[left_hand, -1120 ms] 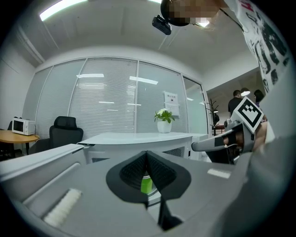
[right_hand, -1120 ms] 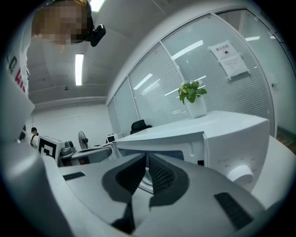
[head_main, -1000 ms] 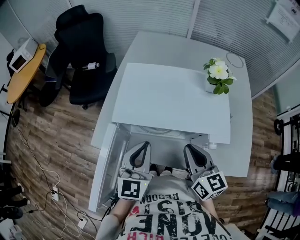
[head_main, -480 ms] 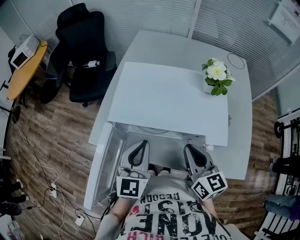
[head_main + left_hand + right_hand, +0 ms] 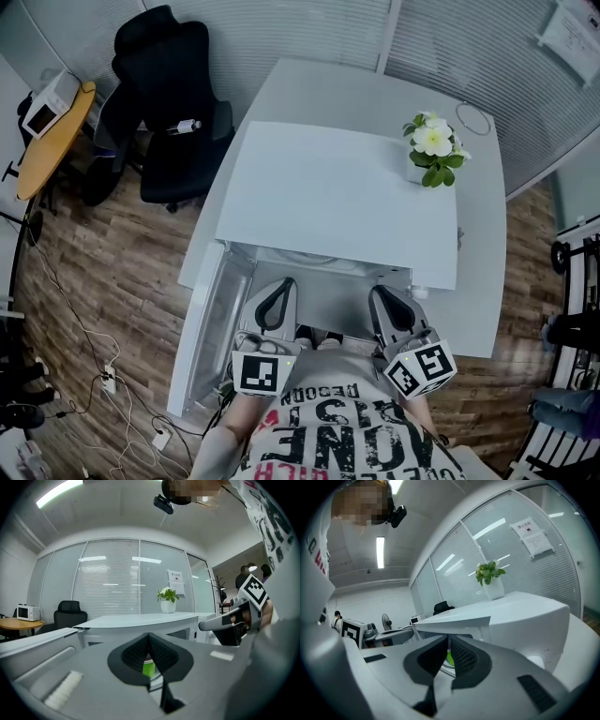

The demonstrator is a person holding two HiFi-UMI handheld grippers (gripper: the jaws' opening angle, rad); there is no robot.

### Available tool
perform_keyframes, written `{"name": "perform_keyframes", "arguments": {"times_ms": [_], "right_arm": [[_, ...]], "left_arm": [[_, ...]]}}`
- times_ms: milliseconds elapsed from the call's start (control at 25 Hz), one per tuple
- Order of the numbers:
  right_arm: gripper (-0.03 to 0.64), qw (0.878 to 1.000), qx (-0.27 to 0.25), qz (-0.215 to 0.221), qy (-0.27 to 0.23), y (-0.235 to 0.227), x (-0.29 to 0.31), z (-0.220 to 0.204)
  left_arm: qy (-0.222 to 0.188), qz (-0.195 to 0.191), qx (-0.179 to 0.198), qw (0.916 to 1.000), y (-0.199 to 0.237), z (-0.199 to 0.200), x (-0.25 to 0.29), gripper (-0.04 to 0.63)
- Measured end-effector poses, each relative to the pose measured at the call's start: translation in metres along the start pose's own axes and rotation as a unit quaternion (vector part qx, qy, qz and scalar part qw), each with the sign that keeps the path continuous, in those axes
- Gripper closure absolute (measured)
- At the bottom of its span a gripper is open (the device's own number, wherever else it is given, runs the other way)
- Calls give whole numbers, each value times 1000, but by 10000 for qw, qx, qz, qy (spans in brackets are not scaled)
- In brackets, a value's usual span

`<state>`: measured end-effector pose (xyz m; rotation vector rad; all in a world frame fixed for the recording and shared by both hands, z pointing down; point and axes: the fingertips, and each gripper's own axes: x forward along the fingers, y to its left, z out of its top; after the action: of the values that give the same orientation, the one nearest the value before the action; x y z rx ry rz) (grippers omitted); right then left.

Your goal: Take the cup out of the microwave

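Observation:
A white microwave (image 5: 337,202) stands on the white table (image 5: 483,272), its door (image 5: 211,323) swung open to the left. Both grippers hover side by side just in front of the open cavity, pointing into it. My left gripper (image 5: 281,287) is shut with nothing held. My right gripper (image 5: 382,293) also looks shut and empty. A green cup (image 5: 148,668) shows as a sliver behind the closed jaws in the left gripper view, on the glass turntable. The same cup (image 5: 449,658) appears past the jaws in the right gripper view. From the head view the cup is hidden under the microwave's top.
A potted white flower (image 5: 433,150) stands on the microwave's far right corner. A black office chair (image 5: 164,103) is at the left, and a round wooden table (image 5: 42,150) carries a small appliance. Cables (image 5: 103,375) lie on the wood floor.
The microwave door looks slightly wider open than a second ago. Both grippers have kept their places before the cavity.

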<state>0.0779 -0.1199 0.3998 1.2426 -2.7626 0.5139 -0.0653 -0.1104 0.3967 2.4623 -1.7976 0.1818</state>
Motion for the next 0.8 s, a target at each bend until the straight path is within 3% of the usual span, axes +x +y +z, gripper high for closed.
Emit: {"name": "perform_keyframes", "arguments": {"times_ms": [360,720,800], "right_arm": [[589,10000,27,-15,-28,0,-3,-1],[589,9998,133,47,-147,3,-2,-2],[589,9997,171,49,-165,3,-2,-3]], "left_arm": [[175,-67,556,9983,-3,-5,1,583],[417,-460,1122,9917,-12,-10,7,578],[481,-525,1296,9890,-15,-12,8,551]]}}
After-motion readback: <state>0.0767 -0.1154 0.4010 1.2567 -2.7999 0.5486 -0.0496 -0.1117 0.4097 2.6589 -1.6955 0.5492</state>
